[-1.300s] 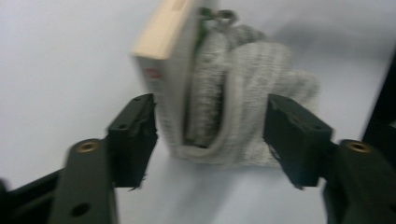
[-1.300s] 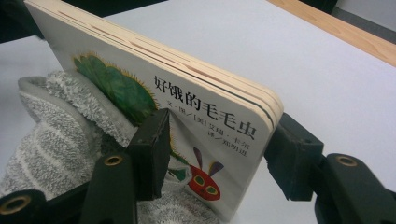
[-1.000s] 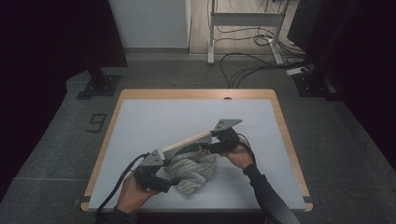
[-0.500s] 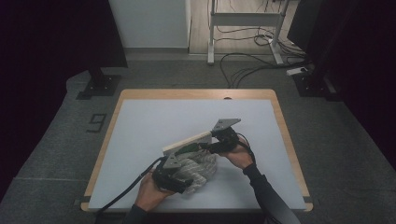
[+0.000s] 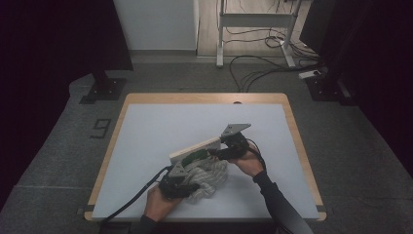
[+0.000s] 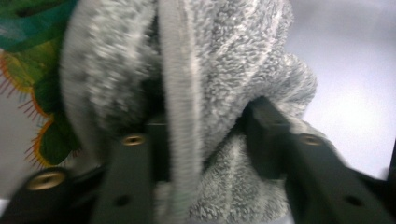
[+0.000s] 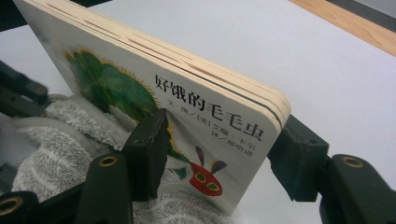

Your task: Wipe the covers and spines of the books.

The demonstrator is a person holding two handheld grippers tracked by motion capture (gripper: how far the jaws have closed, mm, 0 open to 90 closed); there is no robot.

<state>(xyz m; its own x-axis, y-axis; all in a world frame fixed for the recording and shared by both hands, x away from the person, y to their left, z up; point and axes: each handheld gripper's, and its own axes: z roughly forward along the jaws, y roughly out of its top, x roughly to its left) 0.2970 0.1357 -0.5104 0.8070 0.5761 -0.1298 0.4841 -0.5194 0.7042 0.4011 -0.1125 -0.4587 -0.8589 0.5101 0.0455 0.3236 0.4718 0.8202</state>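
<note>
A thick board book (image 7: pixel 187 98) with a green caterpillar on its white cover stands tilted on its edge; my right gripper (image 7: pixel 219 154) is shut on its near end. From above, the book (image 5: pixel 196 149) lies aslant over a crumpled grey towel (image 5: pixel 208 178). That towel (image 6: pixel 205 93) is bunched between the jaws of my left gripper (image 6: pixel 205 140), which is shut on a fold of it. The left gripper (image 5: pixel 179 182) sits at the towel's near left, the right gripper (image 5: pixel 221 152) at the book's right end. The book's cover (image 6: pixel 28 51) shows beside the towel.
The white table top (image 5: pixel 160 131) has a wooden rim (image 5: pixel 204 97). Grey floor surrounds it, with a desk frame (image 5: pixel 253 24) and cables behind. A black stand base (image 5: pixel 102 90) sits at the far left.
My left gripper has slid right along the towel's near side, closer in under the book. The book and right gripper have hardly moved.
</note>
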